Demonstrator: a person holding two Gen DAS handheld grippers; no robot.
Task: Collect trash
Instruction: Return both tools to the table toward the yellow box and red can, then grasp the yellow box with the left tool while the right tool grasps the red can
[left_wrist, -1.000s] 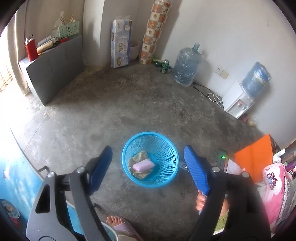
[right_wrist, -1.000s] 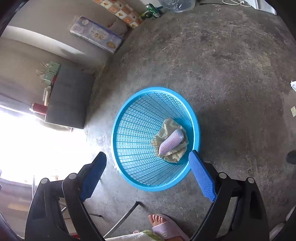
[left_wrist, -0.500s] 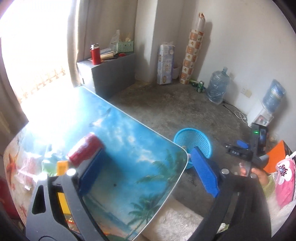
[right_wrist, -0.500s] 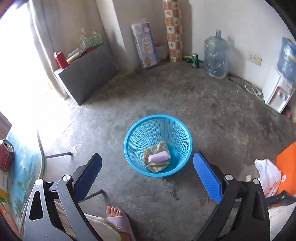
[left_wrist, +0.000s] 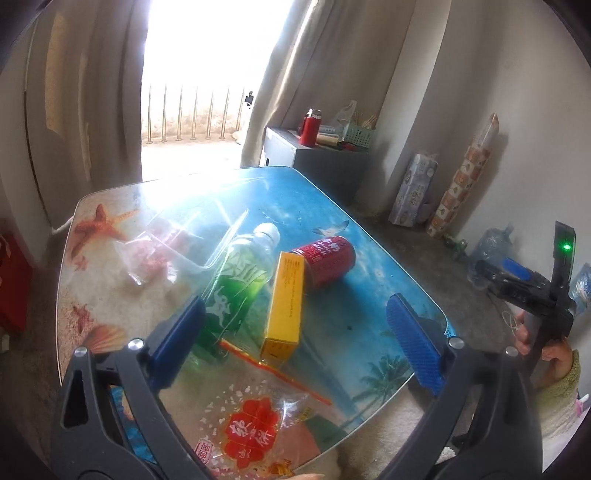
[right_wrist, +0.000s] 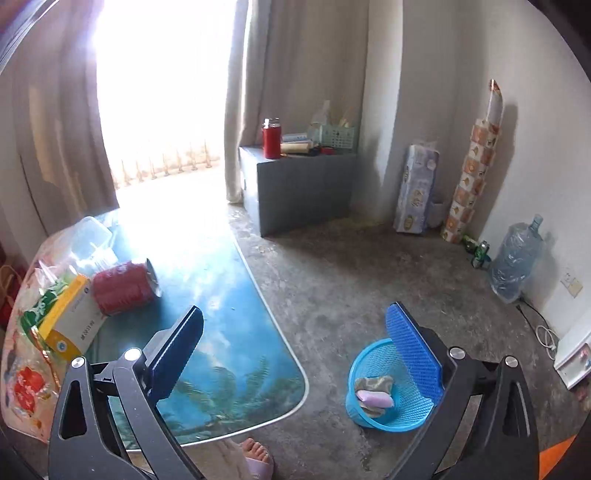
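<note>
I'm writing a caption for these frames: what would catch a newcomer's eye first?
Probably the litter on the beach-print table: a red can on its side, a yellow box and a green bottle, just ahead of the open left gripper. Next, the blue basket on the floor, already holding scraps, beside the open right gripper.

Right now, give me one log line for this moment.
left claw: open, empty, over table | right claw: open, empty | basket: two items in | red can, yellow box, green bottle: on table

A plain room in a home — bare grey concrete floor (right_wrist: 332, 280), beige curtains (right_wrist: 236, 99) at a bright balcony door, clear plastic water jug (right_wrist: 515, 258), glass-topped beach-print bench (left_wrist: 369, 266).
</note>
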